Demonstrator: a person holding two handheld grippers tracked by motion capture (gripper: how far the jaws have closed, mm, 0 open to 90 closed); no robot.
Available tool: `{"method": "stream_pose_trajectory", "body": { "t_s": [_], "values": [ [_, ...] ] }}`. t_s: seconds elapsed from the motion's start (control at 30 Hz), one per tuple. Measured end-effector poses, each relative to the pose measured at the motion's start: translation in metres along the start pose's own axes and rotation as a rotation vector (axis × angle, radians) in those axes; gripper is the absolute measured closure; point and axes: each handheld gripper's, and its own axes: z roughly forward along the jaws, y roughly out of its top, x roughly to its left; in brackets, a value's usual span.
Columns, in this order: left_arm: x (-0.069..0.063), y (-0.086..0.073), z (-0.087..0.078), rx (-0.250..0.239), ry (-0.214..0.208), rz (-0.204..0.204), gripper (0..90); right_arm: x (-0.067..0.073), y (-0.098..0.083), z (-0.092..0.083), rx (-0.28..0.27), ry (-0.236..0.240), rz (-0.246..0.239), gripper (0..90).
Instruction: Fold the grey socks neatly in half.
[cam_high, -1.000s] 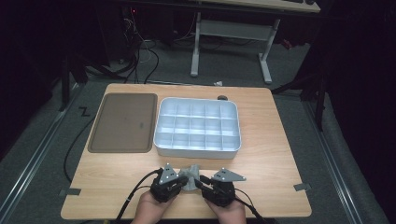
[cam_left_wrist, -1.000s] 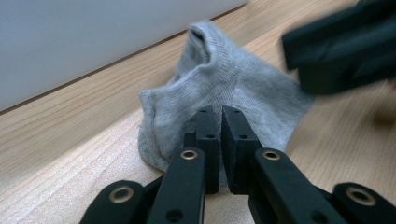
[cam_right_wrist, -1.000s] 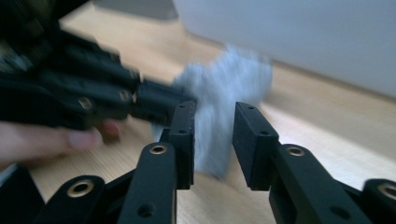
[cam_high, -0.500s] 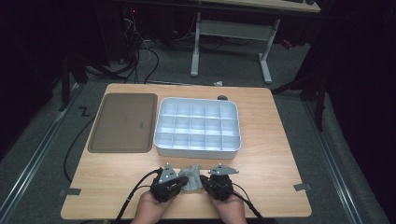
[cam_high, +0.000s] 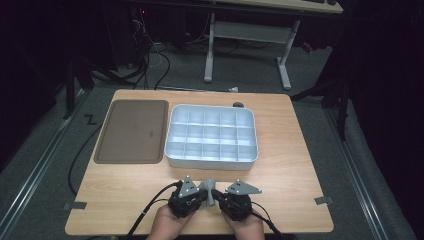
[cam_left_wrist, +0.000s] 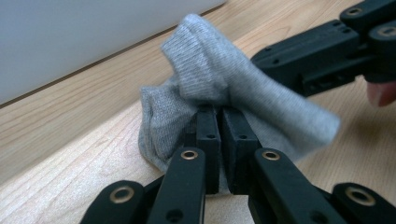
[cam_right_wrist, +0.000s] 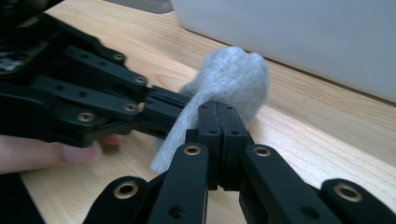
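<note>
At the near edge of the bench (cam_high: 300, 165), the left gripper (cam_high: 196, 199) and right gripper (cam_high: 224, 200) meet nose to nose, each clamped on the grey sock (cam_left_wrist: 224, 79) held between them; the right's jaws have just closed onto it. Beyond sit the white divided box (cam_high: 212, 159) and brown tray (cam_high: 132, 131).

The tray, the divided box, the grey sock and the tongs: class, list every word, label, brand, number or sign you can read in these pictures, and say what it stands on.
None can be read.
Brown tray: one small pale mark near its right edge, too small to read.
White divided box: no print.
Grey sock: plain knit, no label showing.
Left tongs and right tongs: bare black, only screws.
</note>
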Motion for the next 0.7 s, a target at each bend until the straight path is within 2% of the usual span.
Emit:
{"method": "stream_pose_trajectory", "body": {
  "t_s": [0.37, 0.43, 0.5, 0.57, 0.7],
  "values": [
    [0.007, 0.002, 0.0, 0.015, -0.038, -0.026, 86.0, 0.002, 0.003, 0.004, 0.002, 0.002, -0.029, 90.0],
    [0.006, 0.002, -0.002, 0.009, -0.027, -0.029, 81.5, 0.002, 0.004, 0.005, 0.01, -0.012, -0.034, 90.0],
    [0.008, 0.001, -0.004, -0.007, -0.03, -0.038, 71.1, 0.0, 0.003, 0.005, 0.014, -0.024, -0.036, 90.0],
    [0.011, -0.001, -0.006, -0.021, -0.028, -0.051, 64.6, -0.002, 0.002, 0.006, 0.016, -0.023, -0.029, 90.0],
    [0.014, -0.003, -0.009, -0.028, -0.031, -0.091, 64.3, 0.0, 0.002, 0.007, 0.013, -0.016, -0.027, 89.7]
  ]
}}
